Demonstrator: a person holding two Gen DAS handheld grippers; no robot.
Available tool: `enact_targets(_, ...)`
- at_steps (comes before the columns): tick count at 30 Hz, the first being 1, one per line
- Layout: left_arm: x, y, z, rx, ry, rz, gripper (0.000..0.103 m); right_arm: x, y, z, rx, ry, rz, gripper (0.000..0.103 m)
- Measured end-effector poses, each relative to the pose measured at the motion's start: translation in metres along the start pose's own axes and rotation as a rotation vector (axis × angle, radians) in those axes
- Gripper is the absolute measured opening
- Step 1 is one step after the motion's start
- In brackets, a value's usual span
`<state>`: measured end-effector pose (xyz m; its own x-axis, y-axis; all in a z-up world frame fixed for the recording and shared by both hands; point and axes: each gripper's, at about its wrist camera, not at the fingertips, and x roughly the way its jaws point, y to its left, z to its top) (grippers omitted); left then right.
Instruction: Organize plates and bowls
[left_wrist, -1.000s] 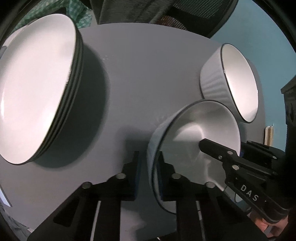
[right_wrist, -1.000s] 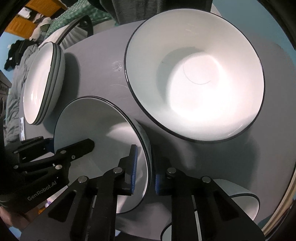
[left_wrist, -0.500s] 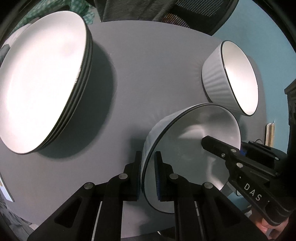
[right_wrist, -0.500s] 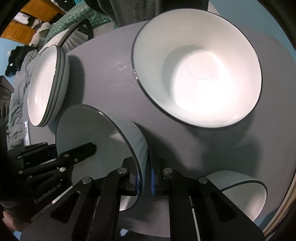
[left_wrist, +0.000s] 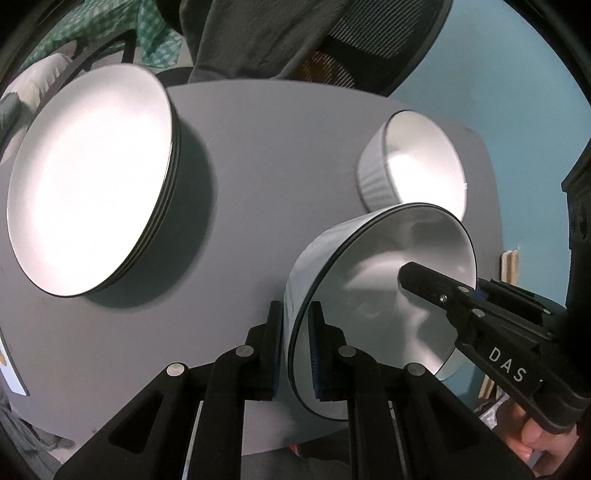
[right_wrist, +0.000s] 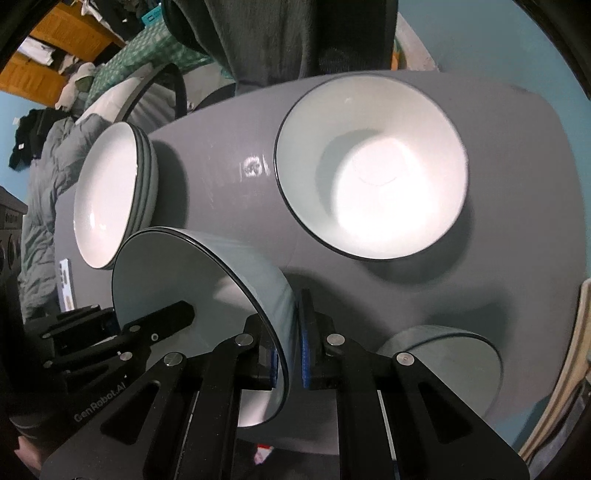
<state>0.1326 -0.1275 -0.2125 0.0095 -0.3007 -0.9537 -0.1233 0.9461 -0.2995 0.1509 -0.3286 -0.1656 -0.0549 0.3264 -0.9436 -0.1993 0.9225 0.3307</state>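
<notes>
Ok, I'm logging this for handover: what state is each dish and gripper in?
Held bowl: tilted, gripped at opposite rims.
Left gripper: jaws shut on its rim.
Right gripper: the same.
Plate stack: resting on table.
Large bowl: upright, empty.
Small bowl: on the table.

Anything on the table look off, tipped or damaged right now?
Only the held bowl is tilted, gripped by the rim at opposite sides by the left tool and right tool. The plate stack sits even, and the other bowls look intact.
</notes>
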Motion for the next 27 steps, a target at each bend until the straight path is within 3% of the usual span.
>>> enact_targets(8,-0.034,-0.008,0.016,0.059,-0.035,-0.015,0.012,-0.028,-0.005,0.012,0.022,-0.040,-0.018,0.009)
enact_targets(27,-0.013,-0.063,0.076,0.149,-0.034,0.032,0.012,-0.044,-0.031,0.056,0.088,-0.092,-0.066,0.009)
